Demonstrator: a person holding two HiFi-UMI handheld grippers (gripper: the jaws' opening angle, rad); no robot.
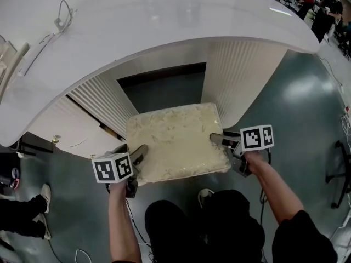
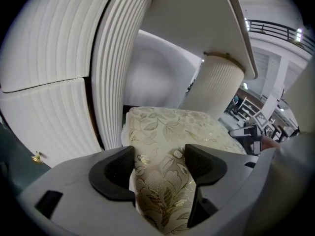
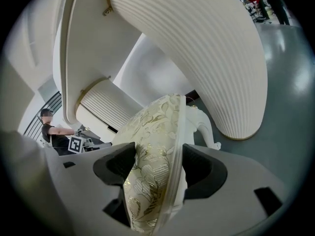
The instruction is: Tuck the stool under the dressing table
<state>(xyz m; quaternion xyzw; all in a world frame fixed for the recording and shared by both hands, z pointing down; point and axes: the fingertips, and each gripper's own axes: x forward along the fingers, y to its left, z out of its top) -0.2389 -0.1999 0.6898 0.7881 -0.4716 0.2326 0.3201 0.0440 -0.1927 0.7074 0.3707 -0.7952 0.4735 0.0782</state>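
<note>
Risks: the gap between the dressing table's point(image 1: 164, 21) two ribbed pedestals looks barely wider than the stool point(image 1: 176, 142). An uneven push from either side would likely skew it and knock a corner or a carved leg point(image 3: 204, 124) against the right pedestal point(image 1: 241, 75). Both grips are on soft padded cushion, so they could slip under a hard shove.

Position: the stool stands just in front of the dressing table, far edge at the mouth of the opening, most of the seat outside it.

Left gripper point(image 1: 137, 156): jaws clamped on the seat's left edge, cushion bulging between them. Right gripper point(image 1: 219, 140): jaws clenched on the right edge, one above and one below.
</note>
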